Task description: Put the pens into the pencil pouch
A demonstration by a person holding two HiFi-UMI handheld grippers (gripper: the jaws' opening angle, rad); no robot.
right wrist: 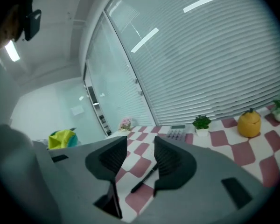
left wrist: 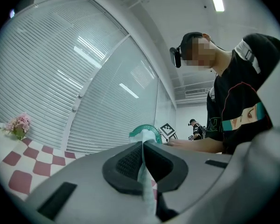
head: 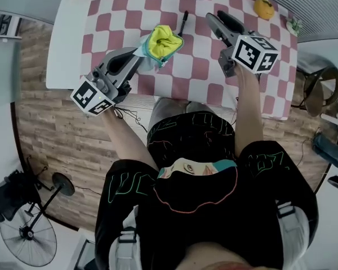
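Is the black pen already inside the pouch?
No, the black pen lies on the checked tablecloth, outside the pouch.

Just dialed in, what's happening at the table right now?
A person works two handheld grippers over the checkered table. The left gripper is clamped on the edge of the teal pencil pouch, its yellow lining showing. The right gripper is open and empty, aimed at a black pen lying on the table.

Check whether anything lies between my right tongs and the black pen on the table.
Nothing visible does. The right tongs stand open and empty near the pen, with only bare checkered cloth between them. The calculator and the small plant sit farther back, beyond the pen.
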